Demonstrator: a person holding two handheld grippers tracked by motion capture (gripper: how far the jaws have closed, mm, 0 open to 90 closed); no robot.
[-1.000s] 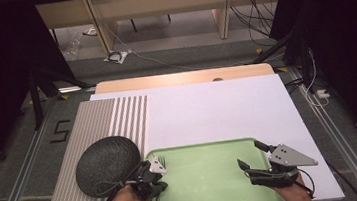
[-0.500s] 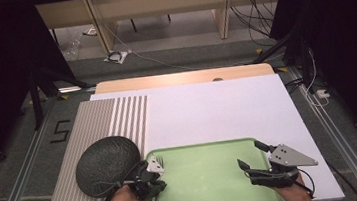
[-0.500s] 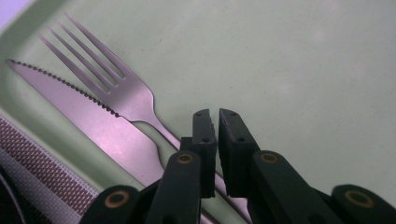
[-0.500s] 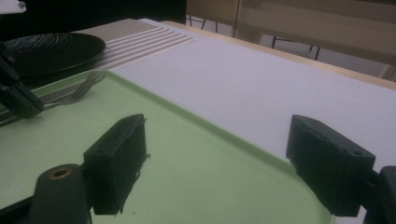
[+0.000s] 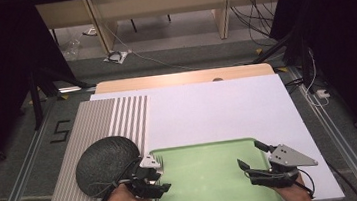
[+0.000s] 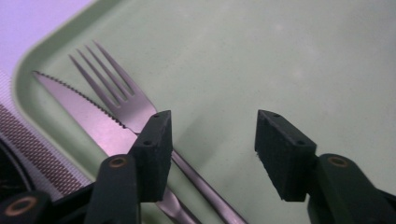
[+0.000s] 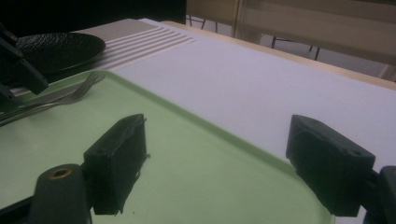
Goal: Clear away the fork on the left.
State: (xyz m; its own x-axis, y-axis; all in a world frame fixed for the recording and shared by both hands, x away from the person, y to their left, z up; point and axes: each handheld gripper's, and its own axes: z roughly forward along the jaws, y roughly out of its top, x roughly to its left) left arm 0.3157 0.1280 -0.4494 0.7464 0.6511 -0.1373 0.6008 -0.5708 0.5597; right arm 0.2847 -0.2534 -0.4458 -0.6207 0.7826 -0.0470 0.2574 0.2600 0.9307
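A pale green tray (image 5: 205,178) lies at the table's near edge. On its left side a steel fork (image 6: 123,100) and a serrated knife (image 6: 79,109) rest side by side, tines and tip pointing away from me. My left gripper (image 6: 212,135) hovers low over their handles. Its jaws have just been opening, and the fork's handle runs loose on the tray under the left pad. From above, the left gripper (image 5: 161,175) sits at the tray's left rim. My right gripper (image 5: 249,154) stands open and empty over the tray's right part (image 7: 177,154).
A black textured plate (image 5: 105,163) rests on a striped placemat (image 5: 103,123) left of the tray, close behind my left hand. A white board (image 5: 207,107) covers the table beyond the tray. The wooden table edge (image 5: 179,79) lies at the far side.
The left gripper's jaws have gone from shut to open above the fork's handle, and the fork lies free on the tray. The right gripper has stayed where it was.
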